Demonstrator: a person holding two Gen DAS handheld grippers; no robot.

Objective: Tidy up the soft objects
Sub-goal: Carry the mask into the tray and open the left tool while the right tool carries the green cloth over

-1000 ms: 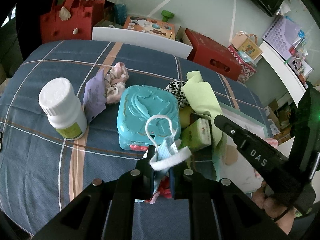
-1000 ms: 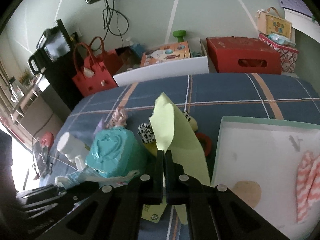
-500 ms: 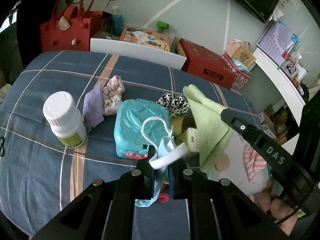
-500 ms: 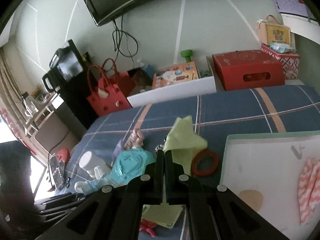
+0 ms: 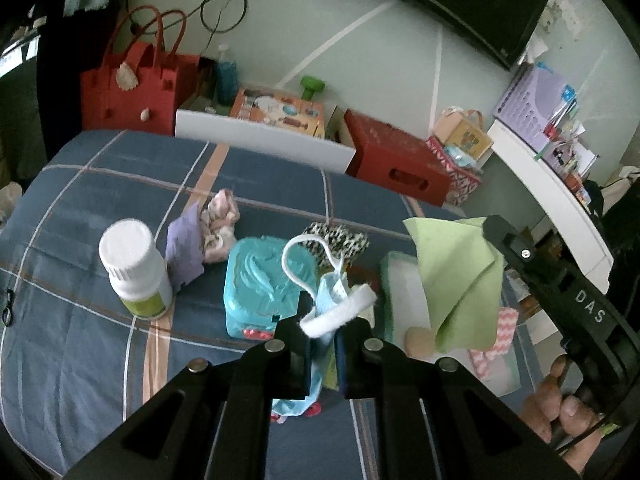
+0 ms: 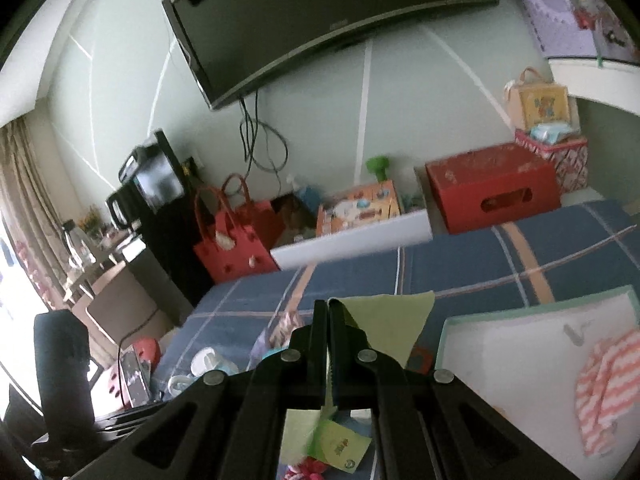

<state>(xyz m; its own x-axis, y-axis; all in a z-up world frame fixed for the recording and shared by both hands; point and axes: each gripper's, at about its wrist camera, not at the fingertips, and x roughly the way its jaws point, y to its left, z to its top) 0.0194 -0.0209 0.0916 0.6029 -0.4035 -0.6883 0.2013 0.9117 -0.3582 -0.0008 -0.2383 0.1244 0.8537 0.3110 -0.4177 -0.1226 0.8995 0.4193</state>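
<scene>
Both soft items are in the carry step. The left gripper [image 5: 322, 330] pinches a blue face mask [image 5: 332, 300] above the teal box [image 5: 264, 284]; the right gripper [image 6: 329, 344] is clamped on a green cloth [image 5: 460, 280], hanging over the white tray [image 6: 500, 344]. Next — I judge — each must swing over that tray, beside the striped cloth [image 6: 604, 384], then release.

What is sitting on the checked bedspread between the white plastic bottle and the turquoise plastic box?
In the left wrist view, a lilac paper card and a crumpled pink fabric scrunchie lie between the white plastic bottle and the turquoise plastic box.
</scene>
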